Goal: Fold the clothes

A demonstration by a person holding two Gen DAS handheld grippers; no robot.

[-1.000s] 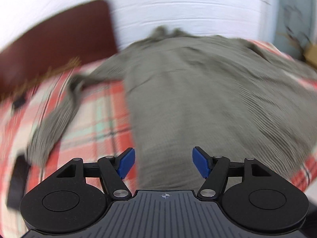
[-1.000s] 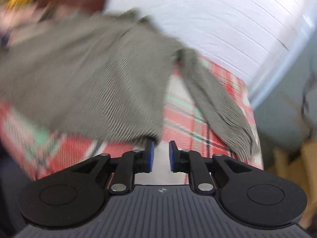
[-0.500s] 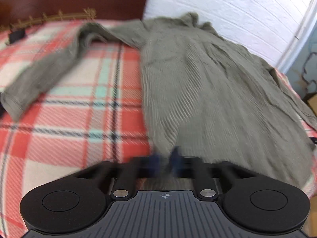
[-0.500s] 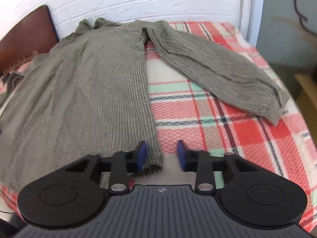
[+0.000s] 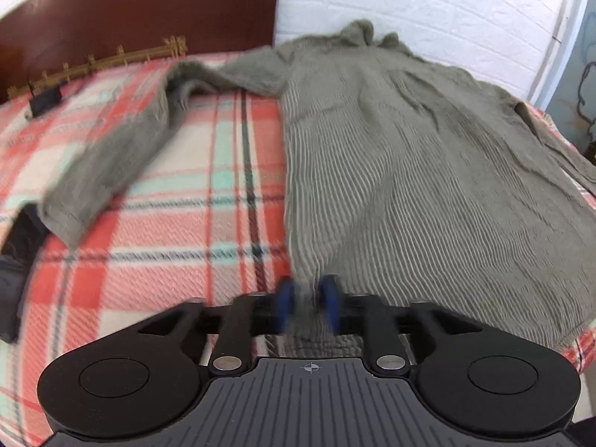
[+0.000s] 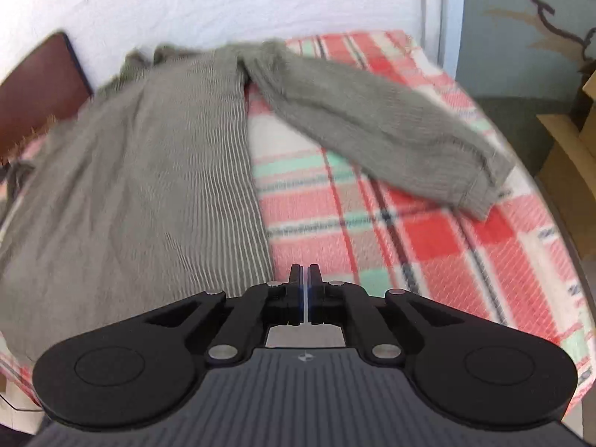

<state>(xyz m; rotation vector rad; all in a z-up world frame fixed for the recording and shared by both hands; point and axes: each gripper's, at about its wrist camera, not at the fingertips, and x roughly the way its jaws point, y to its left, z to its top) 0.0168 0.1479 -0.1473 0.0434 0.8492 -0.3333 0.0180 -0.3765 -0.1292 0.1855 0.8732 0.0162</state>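
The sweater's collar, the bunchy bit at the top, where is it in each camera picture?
Left wrist view: the collar sits top centre-right, against the white brick wall.
Right wrist view: the collar sits upper left, against the same wall, blurred.
Shared landmark: the dark wooden headboard, left of the collar in both views, above the plaid blanket.
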